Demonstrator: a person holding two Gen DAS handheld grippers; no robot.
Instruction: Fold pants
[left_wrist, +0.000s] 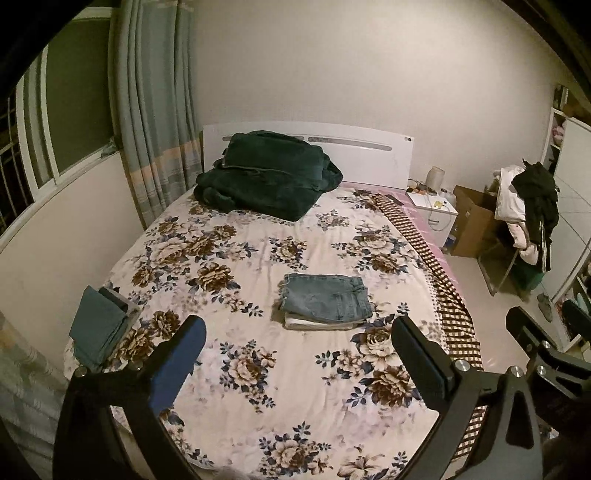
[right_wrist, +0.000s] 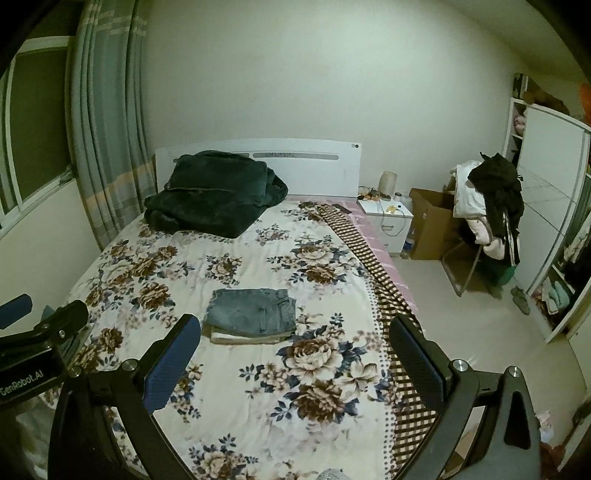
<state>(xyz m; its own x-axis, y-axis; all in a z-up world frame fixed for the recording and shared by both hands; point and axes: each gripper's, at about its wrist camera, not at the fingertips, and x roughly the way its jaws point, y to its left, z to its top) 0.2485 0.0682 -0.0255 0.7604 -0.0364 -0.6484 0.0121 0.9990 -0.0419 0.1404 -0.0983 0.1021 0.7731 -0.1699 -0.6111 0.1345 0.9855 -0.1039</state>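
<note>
Folded blue denim pants lie on top of a small stack of folded light garments in the middle of the floral bedspread; they also show in the right wrist view. My left gripper is open and empty, held back above the foot of the bed. My right gripper is open and empty too, beside the left one. The right gripper's body shows at the right edge of the left wrist view, and the left gripper's body shows at the left edge of the right wrist view.
A dark green blanket is piled at the white headboard. Folded teal cloth sits at the bed's left edge. A nightstand, a cardboard box and a chair heaped with clothes stand right of the bed.
</note>
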